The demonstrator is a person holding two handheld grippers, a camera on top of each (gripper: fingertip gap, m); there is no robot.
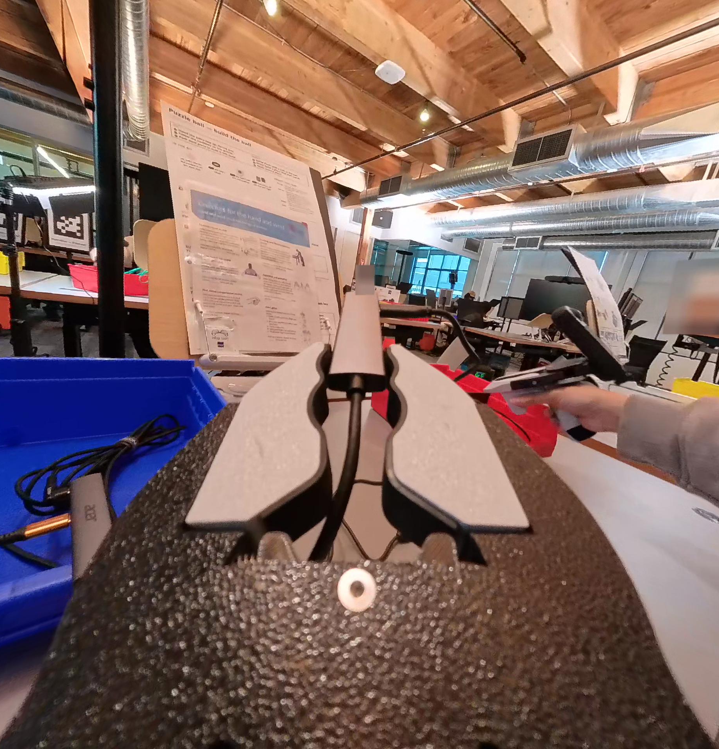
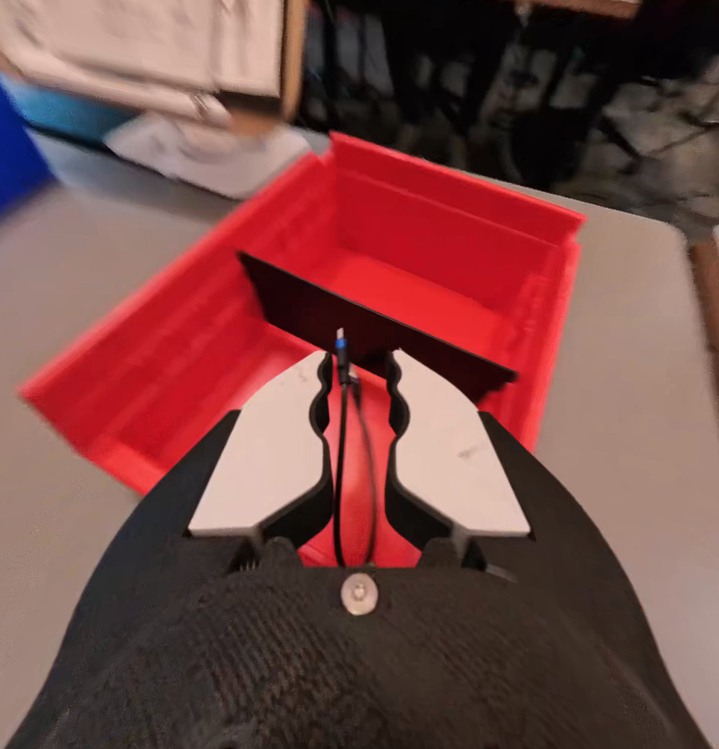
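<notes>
Open workshop, white table (image 2: 86, 283). Left gripper (image 1: 356, 364) clamps a grey hub (image 1: 356, 336); blue bin (image 1: 46, 405) at 9 o'clock. Right gripper (image 2: 356, 364), part-open, barely pinches a cable plug (image 2: 341, 356) above the red bin (image 2: 431, 210); it could slip.

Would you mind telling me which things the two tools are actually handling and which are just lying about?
Handled:
- grey adapter, gripped by the left tool
- black cable running through the right tool, grip unclear, above the red bin

Lying about:
- blue bin with a coiled cable and a second adapter inside
- stand of printed sheets
</notes>
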